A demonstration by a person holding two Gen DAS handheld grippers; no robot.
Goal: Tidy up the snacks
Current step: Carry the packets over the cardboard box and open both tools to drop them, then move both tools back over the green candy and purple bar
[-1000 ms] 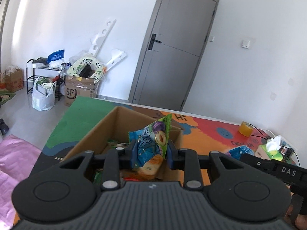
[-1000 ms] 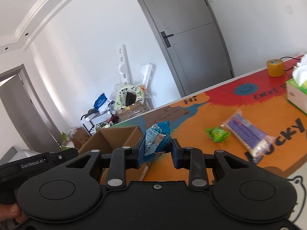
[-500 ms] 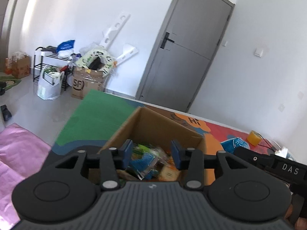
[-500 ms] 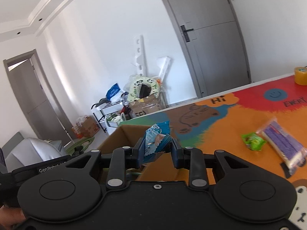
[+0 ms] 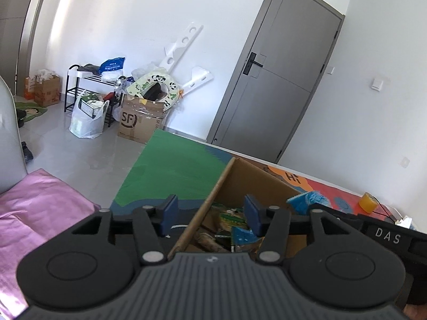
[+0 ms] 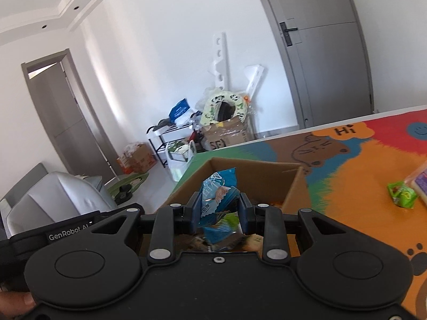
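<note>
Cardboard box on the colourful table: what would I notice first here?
Probably the blue snack packet pinched in the right gripper, right over the open cardboard box full of snacks. The left gripper is opening, empty, astride the box's wall.

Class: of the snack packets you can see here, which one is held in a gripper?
The blue snack packet, between the right gripper's opening jaws above the cardboard box. The green packet lies loose on the mat; others already sit inside the box.
</note>
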